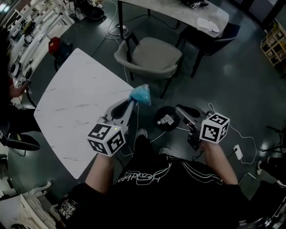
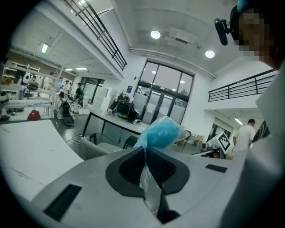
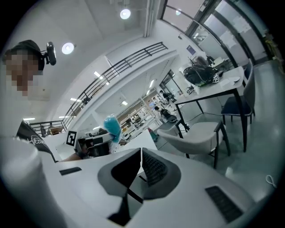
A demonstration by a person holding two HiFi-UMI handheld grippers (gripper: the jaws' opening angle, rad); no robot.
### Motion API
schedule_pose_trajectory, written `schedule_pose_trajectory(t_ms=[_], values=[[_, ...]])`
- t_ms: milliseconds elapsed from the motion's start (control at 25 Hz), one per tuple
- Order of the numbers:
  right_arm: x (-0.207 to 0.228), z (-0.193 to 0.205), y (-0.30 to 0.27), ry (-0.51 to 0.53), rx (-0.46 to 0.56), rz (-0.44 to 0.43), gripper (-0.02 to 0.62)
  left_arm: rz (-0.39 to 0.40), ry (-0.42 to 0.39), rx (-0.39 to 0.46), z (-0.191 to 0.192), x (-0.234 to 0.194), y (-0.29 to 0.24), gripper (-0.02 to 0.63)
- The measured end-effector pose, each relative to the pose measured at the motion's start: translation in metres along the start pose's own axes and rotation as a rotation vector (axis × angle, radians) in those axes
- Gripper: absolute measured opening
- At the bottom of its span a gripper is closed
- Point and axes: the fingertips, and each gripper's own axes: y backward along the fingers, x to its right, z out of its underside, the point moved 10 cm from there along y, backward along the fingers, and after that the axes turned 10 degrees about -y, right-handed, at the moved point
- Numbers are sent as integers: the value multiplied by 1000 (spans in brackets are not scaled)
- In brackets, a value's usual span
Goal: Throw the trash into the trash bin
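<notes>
My left gripper [image 1: 132, 102] is shut on a small clear plastic bag with blue stuff inside [image 1: 141, 95], held up in the air past the right edge of the white table [image 1: 76, 103]. In the left gripper view the bag [image 2: 160, 132] bulges above the jaws, its clear tail pinched between them at the gripper [image 2: 145, 150]. My right gripper [image 1: 178, 108] is shut and empty, over the dark floor. In the right gripper view its jaws [image 3: 140, 152] are pressed together, and the blue bag [image 3: 112, 125] shows at the left. A round black bin [image 1: 167, 119] sits on the floor between the two grippers.
A beige armchair [image 1: 152, 56] stands just beyond the bag. A second white table [image 1: 187, 13] and a dark chair [image 1: 210, 42] are farther back. Cables and a power strip [image 1: 237, 153] lie on the floor at the right. A person's shoes [image 1: 142, 133] are below.
</notes>
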Motion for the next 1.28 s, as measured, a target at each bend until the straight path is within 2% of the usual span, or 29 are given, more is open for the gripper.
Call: schedule_pose_trajectory(t_ms=[120, 400, 640, 760, 880, 1000, 1280], values=[[2, 7, 37, -3, 52, 27, 34, 76, 5, -4, 5, 37, -9, 17], [-5, 22, 124, 8, 172, 90, 34, 204, -44, -32, 3, 116, -31, 17], [8, 46, 169, -32, 250, 144, 34, 267, -51, -114, 22, 153, -51, 16], [29, 60, 170, -39, 249, 185, 34, 263, -43, -180, 44, 152, -62, 16], [49, 75, 160, -29, 195, 253, 34, 256, -1, -260, 73, 144, -71, 16], [74, 87, 143, -67, 166, 274, 34, 249, 9, -347, 105, 129, -92, 15], [144, 125, 104, -194, 97, 363, 34, 238, 25, -594, 214, 86, -161, 16]])
